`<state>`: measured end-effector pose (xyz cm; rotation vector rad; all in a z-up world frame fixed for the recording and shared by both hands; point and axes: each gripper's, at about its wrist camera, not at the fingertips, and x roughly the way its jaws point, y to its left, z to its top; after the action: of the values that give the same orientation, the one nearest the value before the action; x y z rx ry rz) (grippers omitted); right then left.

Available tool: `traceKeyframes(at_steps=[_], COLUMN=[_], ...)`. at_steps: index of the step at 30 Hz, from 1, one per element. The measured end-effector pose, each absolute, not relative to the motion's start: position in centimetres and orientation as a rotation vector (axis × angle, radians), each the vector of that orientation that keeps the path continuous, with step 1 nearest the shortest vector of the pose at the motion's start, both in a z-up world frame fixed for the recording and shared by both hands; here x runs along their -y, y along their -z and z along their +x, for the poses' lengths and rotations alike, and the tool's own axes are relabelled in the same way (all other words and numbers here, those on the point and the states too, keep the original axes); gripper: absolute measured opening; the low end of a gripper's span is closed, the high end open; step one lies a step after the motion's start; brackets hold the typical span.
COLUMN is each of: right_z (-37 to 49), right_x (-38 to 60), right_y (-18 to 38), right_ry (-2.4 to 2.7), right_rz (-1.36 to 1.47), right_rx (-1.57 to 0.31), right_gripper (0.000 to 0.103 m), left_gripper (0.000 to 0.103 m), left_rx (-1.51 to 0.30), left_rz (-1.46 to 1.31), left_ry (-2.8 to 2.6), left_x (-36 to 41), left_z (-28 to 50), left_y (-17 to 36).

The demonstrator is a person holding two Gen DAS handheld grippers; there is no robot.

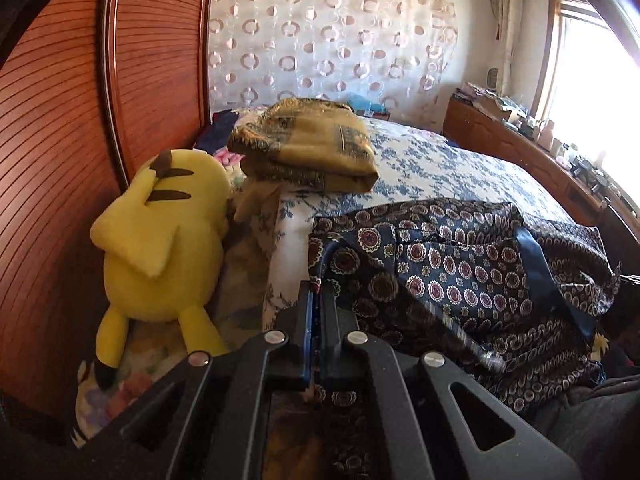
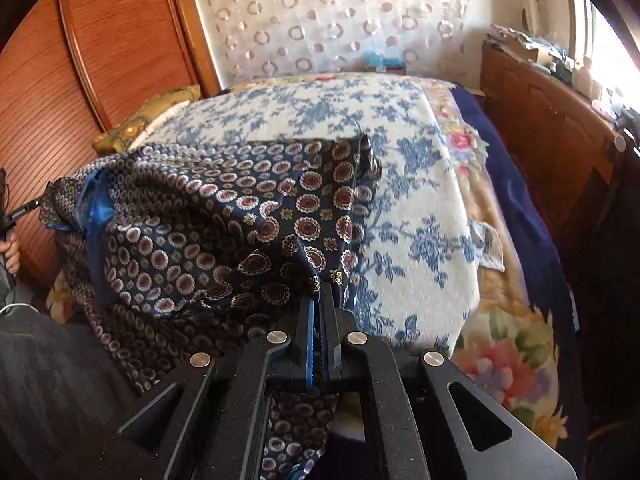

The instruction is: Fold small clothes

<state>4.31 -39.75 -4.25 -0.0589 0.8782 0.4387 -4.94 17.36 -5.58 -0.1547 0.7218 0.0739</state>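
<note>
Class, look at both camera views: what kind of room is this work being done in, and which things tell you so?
Most likely a bedroom at home. A bed with a blue floral bedspread fills the room, a wooden headboard stands behind it, and a yellow plush toy lies beside a folded garment.
</note>
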Motion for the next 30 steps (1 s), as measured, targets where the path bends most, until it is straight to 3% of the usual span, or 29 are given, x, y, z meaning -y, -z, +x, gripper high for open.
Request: traceKeyframes(at_steps=[3, 6, 10, 13, 16, 21, 30], right_z=[4.5, 4.5, 4.8, 5.1, 5.9, 8.6, 14.0], right_x=[40.0, 40.0, 40.2, 40.8, 41.2, 40.7, 37.5], right_y=[4.0, 3.0, 1.4, 0.5, -0.1, -0.4, 1.1], right_ry=[-0.428, -0.413, -0.393, -0.363, -0.328, -0.294, -0.325], right_rz=[-0.058, -0.080, -0.116, -0.121, -0.124, -0.133, -0.082], right_rx=[-0.875, -0.855, -0.820, -0.789, -0.760, -0.717, -0.708], right_gripper=[0.001, 0.004, 0.016, 0.032, 0.036, 0.057, 0.063], left_gripper=[0.009, 0.037, 0.053, 0.055, 0.055, 0.055, 0.055], left_rx=[-0.713, -0.678, -0.642, -0.634, -0.652, -0.713, -0.856], left_rz=[-0.144, -0.137, -0.126, -0.093, -0.086, -0.106, -0.065], left_ry=[-0.067, -0.066, -0.046, -0.056, -0.043, -0.026, -0.029], left_x=[-17.4, -17.5, -17.5, -17.3, -17.3, -17.8, -16.7], left_z=[-5.0, -5.1, -4.5, -3.0, -0.5, 4.3, 8.0], left_y=[5.1, 3.8, 2.2, 1.6, 1.5, 2.5, 6.1])
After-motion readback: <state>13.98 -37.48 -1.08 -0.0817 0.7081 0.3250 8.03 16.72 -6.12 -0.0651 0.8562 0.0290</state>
